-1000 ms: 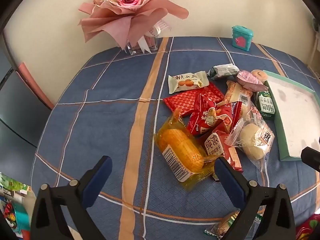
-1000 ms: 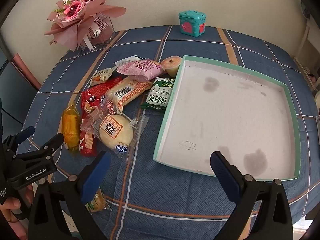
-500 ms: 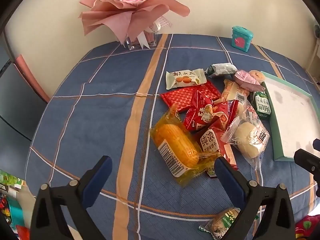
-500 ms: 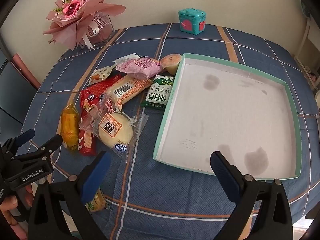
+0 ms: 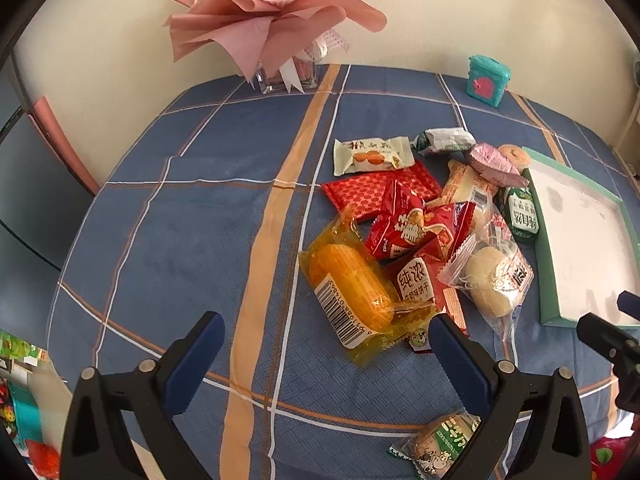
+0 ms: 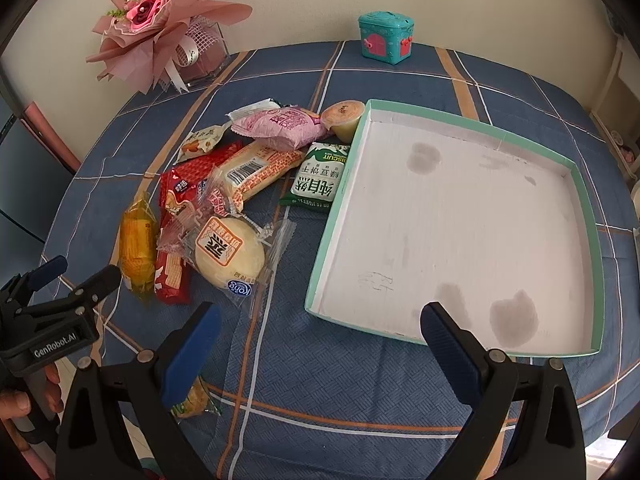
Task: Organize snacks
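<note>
A pile of snack packets lies on the blue plaid tablecloth: a yellow corn packet (image 5: 352,292), red packets (image 5: 404,228), a round bun in clear wrap (image 5: 490,284), a green biscuit pack (image 6: 318,182) and a pink packet (image 6: 280,126). A teal-rimmed white tray (image 6: 340,216) lies empty to their right. My left gripper (image 5: 324,354) is open and empty, hovering just short of the corn packet. My right gripper (image 6: 318,346) is open and empty above the tray's near left corner. A small green packet (image 5: 440,440) lies near the front edge.
A pink flower bouquet (image 5: 268,12) in a glass vase stands at the back left. A small teal box (image 6: 386,38) stands at the back. A jelly cup (image 6: 344,116) sits against the tray's far corner. The table edge runs close on the left and front.
My left gripper has pulled back and up a little, so the snack pile looks smaller and farther. My right gripper has barely moved. Both stay open.
</note>
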`<state>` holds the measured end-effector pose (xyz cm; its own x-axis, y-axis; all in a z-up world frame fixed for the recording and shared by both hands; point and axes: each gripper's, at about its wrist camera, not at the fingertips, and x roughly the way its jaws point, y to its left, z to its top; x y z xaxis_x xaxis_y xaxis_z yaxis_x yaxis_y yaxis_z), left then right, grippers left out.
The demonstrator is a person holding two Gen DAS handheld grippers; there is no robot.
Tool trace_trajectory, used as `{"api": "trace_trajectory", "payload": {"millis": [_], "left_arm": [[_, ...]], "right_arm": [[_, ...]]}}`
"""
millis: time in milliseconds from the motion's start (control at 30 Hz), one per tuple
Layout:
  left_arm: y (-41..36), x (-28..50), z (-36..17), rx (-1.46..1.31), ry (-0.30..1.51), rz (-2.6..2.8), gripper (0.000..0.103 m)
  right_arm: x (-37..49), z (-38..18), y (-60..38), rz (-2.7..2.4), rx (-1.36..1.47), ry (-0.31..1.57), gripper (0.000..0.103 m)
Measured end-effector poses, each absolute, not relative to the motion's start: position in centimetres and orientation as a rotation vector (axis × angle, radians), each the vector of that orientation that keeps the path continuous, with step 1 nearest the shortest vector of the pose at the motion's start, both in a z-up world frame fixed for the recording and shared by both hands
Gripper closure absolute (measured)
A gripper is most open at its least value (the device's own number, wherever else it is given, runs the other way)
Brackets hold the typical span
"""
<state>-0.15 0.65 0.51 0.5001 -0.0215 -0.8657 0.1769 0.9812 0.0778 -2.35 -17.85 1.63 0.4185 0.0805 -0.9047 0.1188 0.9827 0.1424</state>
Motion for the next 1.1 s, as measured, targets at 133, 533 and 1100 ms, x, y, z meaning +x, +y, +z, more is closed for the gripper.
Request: {"api": "trace_trajectory", "payload": {"millis": [133,533,1100], "left_arm": [[1.0,-0.1,0.8,0.146,1.037,-0.111,0.0],[0.8,-0.3,1.8,0.162,1.004,-0.099,0.0],[0.2,-0.4,2.2,0.127,1.058,-0.138,0.0]], "right_arm": [[-2.5,1.8,-17.9,-0.019,0.196,1.137,0.003],[-2.5,1.9,-18.1,-0.011,0.211,1.138,0.003],[-2.9,2.3,-18.7,-0.002,0.244,1.125,0.003]]}}
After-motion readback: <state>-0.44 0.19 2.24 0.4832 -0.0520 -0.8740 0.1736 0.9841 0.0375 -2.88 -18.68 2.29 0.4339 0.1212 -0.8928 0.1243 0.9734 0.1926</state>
